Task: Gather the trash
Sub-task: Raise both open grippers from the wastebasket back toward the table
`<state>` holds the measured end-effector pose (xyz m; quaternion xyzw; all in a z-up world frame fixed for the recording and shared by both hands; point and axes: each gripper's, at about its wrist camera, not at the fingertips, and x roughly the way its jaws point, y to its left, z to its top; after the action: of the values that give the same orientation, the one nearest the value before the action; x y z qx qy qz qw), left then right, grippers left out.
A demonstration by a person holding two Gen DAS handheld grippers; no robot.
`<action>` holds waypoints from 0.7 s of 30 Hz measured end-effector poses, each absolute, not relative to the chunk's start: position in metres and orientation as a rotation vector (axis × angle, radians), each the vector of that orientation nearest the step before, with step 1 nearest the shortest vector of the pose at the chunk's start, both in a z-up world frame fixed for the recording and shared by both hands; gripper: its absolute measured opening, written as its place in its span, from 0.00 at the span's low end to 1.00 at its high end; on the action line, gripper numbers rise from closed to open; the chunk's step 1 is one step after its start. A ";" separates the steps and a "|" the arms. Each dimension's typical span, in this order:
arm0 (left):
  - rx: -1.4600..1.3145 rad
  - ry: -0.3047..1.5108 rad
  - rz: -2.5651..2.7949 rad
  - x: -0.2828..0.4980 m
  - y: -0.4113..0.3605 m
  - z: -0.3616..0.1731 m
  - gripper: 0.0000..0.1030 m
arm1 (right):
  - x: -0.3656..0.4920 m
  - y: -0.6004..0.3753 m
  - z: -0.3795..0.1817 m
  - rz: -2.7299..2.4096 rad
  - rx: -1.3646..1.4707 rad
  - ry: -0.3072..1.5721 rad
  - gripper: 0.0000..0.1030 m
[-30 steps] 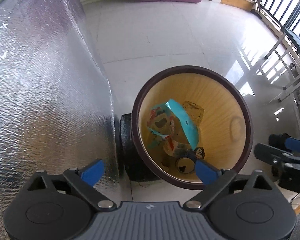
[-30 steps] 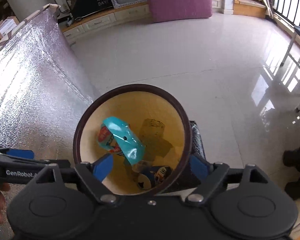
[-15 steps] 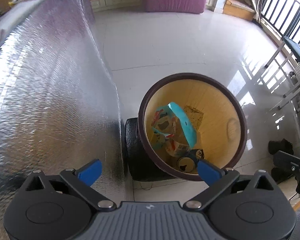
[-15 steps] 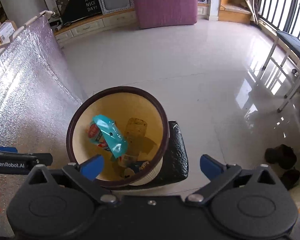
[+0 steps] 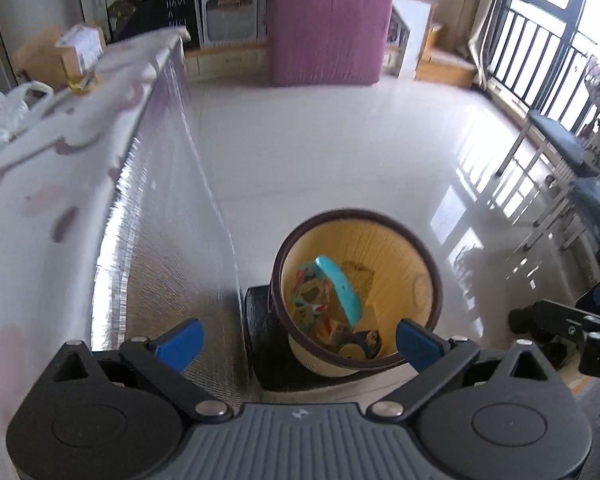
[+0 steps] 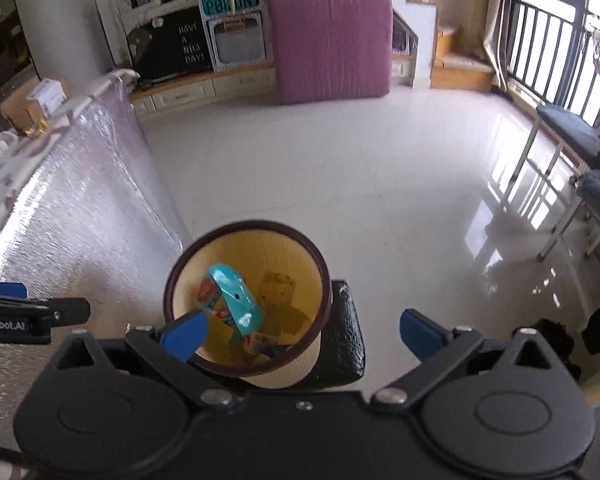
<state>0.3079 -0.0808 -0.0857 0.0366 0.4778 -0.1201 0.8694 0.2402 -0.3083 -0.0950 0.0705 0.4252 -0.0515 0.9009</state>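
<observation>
Both grippers (image 5: 298, 338) (image 6: 300, 334) spread, empty, above the bin (image 5: 432, 280) — a careless swing could tip it — wrappers (image 6: 234, 306) spill

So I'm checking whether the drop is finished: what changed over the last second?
Both grippers rose and backed away from the trash bin; it looks smaller and more of the room shows. The left gripper and right gripper remain open and empty. The turquoise wrapper and other trash lie unmoved inside.
</observation>
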 end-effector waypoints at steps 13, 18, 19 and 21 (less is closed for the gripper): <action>0.030 0.809 -0.232 0.269 -0.026 -0.017 0.99 | 0.214 -0.270 -0.029 -0.045 0.109 0.704 1.00; 0.000 0.725 -0.186 0.260 0.009 0.010 0.99 | 0.215 -0.249 -0.010 -0.013 0.105 0.630 1.00; -0.008 0.710 -0.176 0.259 0.016 0.013 1.00 | 0.216 -0.244 -0.007 -0.004 0.108 0.614 1.00; -0.022 0.677 -0.155 0.257 0.032 0.021 1.00 | 0.219 -0.233 -0.003 0.016 0.108 0.596 1.00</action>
<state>0.2567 0.0317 0.0209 -0.0107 0.3318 -0.0760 0.9402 0.2189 -0.2329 -0.0035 0.0529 0.2932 0.0080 0.9545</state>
